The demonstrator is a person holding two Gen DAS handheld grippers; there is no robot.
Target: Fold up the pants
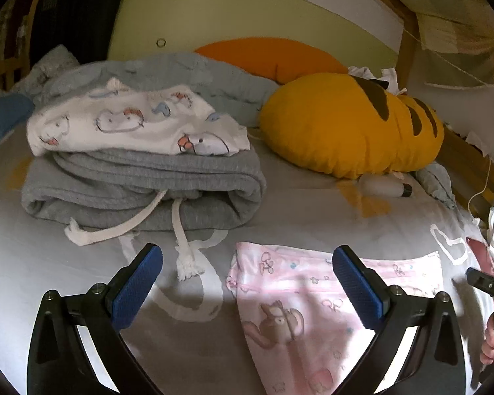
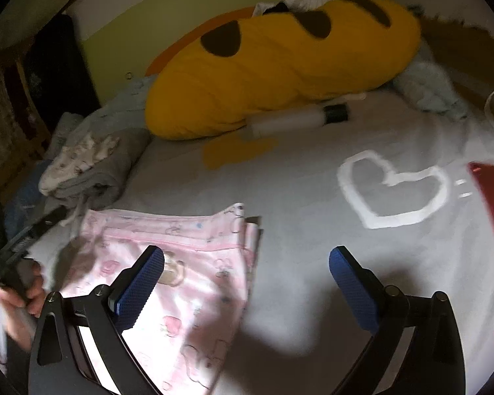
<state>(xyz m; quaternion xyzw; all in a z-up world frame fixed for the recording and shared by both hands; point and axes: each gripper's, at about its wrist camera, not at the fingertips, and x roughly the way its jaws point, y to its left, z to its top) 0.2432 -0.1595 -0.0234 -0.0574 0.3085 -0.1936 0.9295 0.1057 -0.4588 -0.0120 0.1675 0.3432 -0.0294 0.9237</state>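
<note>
Left wrist view: pink pants (image 1: 329, 309) under spread right-hand fingers (image 1: 359, 291); right gripper (image 2: 247, 283) likewise agape.

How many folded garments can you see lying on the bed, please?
3: pink pants nearest the grippers; grey sweatpants at far left; white printed garment stacked on them. The rumpled blue-grey bedding behind may hide more.

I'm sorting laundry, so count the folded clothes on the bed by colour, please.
Pink: 1, the pink printed pants in front
Grey: 1, the grey sweatpants with the white drawstring
White: 1, the white printed garment on top of the grey one
Total: 3
</note>
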